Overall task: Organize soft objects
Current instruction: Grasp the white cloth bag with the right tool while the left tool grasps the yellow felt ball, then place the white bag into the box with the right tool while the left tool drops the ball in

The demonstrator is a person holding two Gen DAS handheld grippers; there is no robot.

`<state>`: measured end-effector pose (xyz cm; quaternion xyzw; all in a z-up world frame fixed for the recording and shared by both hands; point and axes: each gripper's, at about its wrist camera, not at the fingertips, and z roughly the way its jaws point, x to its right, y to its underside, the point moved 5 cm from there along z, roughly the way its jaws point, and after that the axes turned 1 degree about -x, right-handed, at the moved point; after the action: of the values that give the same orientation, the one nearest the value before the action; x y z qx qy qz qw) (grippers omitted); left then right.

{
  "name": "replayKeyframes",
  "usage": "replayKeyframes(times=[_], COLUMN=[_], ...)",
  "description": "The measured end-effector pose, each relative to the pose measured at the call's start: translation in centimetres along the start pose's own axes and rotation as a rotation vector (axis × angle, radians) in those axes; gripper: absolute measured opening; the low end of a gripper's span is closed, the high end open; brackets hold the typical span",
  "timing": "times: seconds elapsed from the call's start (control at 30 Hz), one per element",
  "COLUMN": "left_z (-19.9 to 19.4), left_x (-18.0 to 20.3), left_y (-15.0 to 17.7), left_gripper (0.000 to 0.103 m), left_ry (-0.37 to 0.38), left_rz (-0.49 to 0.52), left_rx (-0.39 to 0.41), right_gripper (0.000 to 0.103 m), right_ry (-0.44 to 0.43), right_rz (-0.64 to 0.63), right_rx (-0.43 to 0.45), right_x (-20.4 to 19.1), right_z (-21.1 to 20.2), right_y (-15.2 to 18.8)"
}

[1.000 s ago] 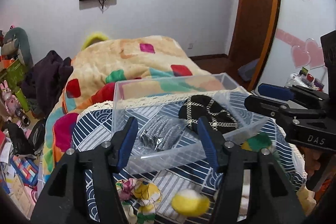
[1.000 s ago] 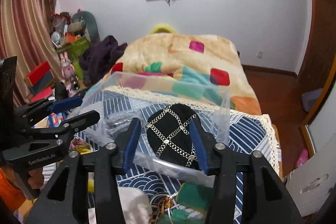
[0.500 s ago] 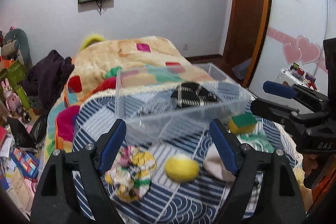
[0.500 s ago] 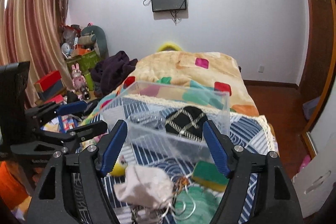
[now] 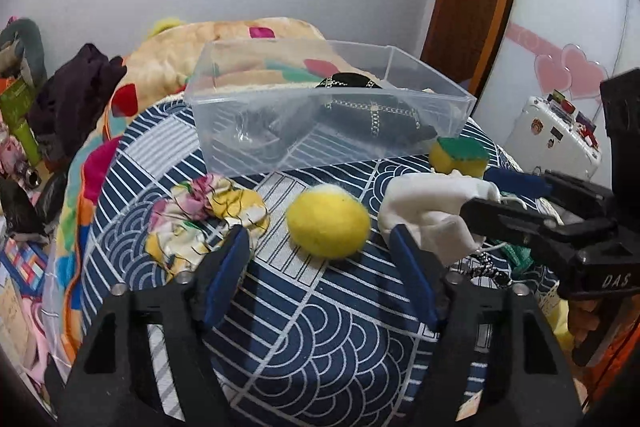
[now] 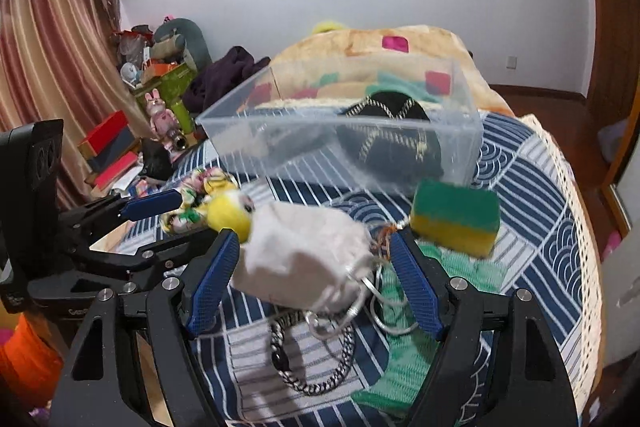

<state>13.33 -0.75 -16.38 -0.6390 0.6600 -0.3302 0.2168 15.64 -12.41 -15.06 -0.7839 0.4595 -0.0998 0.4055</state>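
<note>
A clear plastic box (image 5: 424,125) (image 6: 460,143) stands on the blue patterned cloth and holds a black item with chain trim (image 5: 372,111). In front of it lie a yellow ball (image 5: 328,221) (image 6: 228,215), a flowery scrunchie (image 5: 200,219), a white pouch (image 5: 428,211) (image 6: 304,259) and a green-yellow sponge (image 5: 460,153) (image 6: 456,219). My left gripper (image 5: 320,275) is open, its jaws on either side of the ball, just short of it. My right gripper (image 6: 316,279) is open around the white pouch.
A black-white braided cord (image 6: 316,367) and a green cloth (image 6: 408,347) lie under the right gripper. A colourful blanket (image 5: 240,43) lies behind the box. Clutter stands at the left (image 6: 160,87). A white case (image 5: 556,135) stands at the right.
Both grippers have pulled back from over the box and dropped toward the cloth. The left one now frames the ball, the right one the white pouch. Both stay open.
</note>
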Motion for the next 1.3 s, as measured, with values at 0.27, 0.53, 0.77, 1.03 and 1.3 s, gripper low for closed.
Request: replayKeyframes(times=[0.27, 0.53, 0.77, 1.03, 1.3], left_z=[2.0, 2.4, 0.3, -2.3, -2.8], left_x=[0.0, 0.3, 0.3, -0.7, -2.3], left_y=[-0.4, -0.4, -0.9, -3.5, -7.1], left_gripper=[0.061, 0.045, 0.044, 0.044, 0.044], left_ry=[0.020, 0.025, 0.021, 0.003, -0.008], left_rz=[-0.043, -0.038, -0.032, -0.027, -0.043], left_rx=[-0.019, -0.012, 0.036, 0.123, 0.182], right_gripper=[0.070, 0.029, 0.023, 0.023, 0.023], right_ry=[-0.028, -0.057, -0.065, -0.053, -0.028], right_rz=[0.018, 0.026, 0.019, 0.021, 0.024], right_rx=[-0.045, -0.049, -0.009, 0.095, 0.210], right_x=[0.6, 0.7, 0.5, 0.7, 1.6], right_z=[1.4, 1.3, -0.1, -2.9, -4.8], right_y=[1.2, 1.6, 0.9, -1.7, -5.3])
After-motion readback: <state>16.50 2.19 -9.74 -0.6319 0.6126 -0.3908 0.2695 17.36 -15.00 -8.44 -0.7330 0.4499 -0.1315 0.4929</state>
